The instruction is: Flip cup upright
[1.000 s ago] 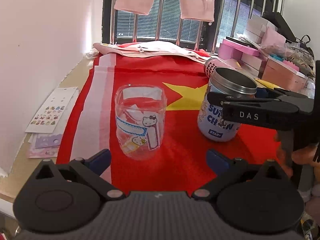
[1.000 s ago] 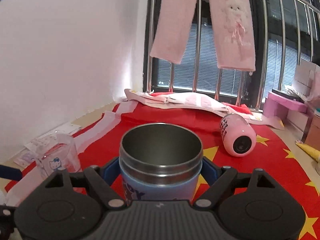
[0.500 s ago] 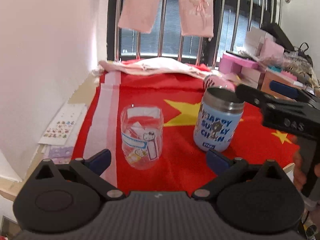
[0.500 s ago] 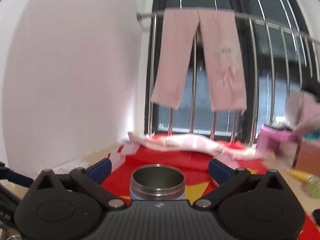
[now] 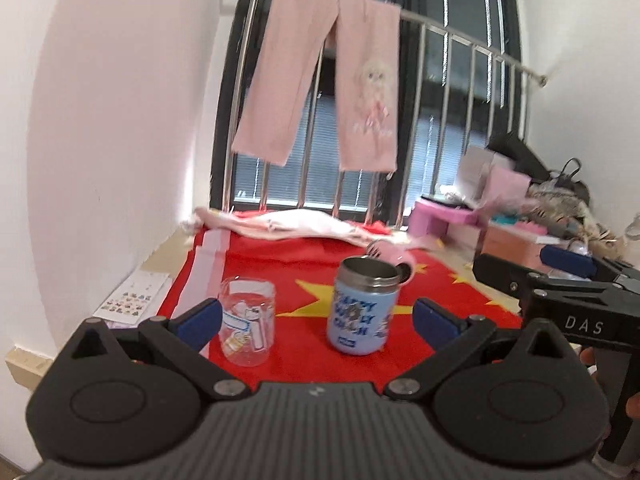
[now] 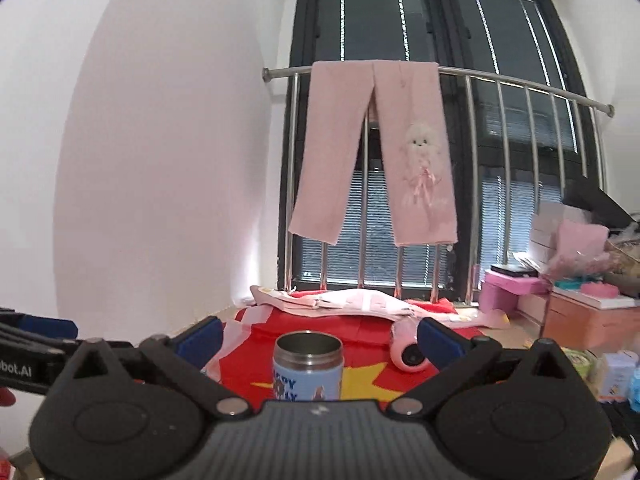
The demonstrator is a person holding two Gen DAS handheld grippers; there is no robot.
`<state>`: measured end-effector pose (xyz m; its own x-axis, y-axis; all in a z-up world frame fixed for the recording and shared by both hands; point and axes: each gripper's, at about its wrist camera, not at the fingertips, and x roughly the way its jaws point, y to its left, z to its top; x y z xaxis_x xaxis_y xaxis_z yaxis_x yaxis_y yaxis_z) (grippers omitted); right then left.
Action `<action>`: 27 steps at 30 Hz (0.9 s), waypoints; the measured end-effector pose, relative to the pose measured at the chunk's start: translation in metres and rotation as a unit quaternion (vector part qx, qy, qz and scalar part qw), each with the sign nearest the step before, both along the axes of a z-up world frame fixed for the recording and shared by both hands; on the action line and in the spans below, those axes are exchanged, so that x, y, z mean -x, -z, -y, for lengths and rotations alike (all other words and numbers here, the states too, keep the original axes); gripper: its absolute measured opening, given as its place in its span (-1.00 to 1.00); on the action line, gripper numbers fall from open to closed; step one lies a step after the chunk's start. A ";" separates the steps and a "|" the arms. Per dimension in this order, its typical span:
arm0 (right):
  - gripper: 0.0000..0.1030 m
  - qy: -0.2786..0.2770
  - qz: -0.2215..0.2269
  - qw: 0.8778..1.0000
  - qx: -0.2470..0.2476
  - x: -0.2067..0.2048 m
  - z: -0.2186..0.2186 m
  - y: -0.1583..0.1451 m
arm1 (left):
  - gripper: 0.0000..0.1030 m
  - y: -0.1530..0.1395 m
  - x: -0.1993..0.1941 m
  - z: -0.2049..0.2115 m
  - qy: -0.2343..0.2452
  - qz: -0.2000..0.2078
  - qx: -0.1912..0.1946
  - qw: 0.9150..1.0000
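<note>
A blue steel cup (image 5: 363,307) with cartoon print stands upright on the red cloth (image 5: 304,356), mouth up; it also shows in the right wrist view (image 6: 307,368). A clear glass cup (image 5: 248,322) with stickers stands to its left. My left gripper (image 5: 316,318) is open and empty, pulled back from both cups. My right gripper (image 6: 318,338) is open and empty, held back from the blue cup; it also shows at the right of the left wrist view (image 5: 560,280).
A pink bottle (image 6: 408,350) lies on its side behind the blue cup. Folded pink-white cloth (image 5: 288,226) lies by the window bars. Pink trousers (image 6: 376,152) hang on the rail. Boxes and clutter (image 5: 520,216) stand at the right. Sticker sheets (image 5: 132,296) lie at the left.
My right gripper opened, let go of the blue cup and drew back and up. My left gripper also drew back from the glass cup. Both cups stand still.
</note>
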<state>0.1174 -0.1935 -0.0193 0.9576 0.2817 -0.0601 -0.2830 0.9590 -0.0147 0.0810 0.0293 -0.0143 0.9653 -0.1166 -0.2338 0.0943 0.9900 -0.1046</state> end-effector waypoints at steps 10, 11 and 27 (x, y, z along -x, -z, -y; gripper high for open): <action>1.00 0.026 -0.003 1.000 -0.011 0.070 0.018 -0.010 | 1.00 -0.006 0.066 0.015 -0.007 0.068 -0.003 0.998; 1.00 0.028 -0.003 1.000 -0.010 0.076 0.019 -0.009 | 1.00 -0.006 0.072 0.016 -0.010 0.074 -0.003 0.997; 1.00 0.036 -0.020 0.999 -0.024 0.099 0.034 -0.004 | 1.00 -0.006 0.092 0.023 0.000 0.086 0.003 0.996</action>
<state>0.0181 -0.2280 -0.0154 0.9727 0.2148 -0.0877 -0.2118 0.9764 0.0419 -0.0106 0.0064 -0.0079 0.9910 -0.1174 -0.0651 0.1111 0.9895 -0.0929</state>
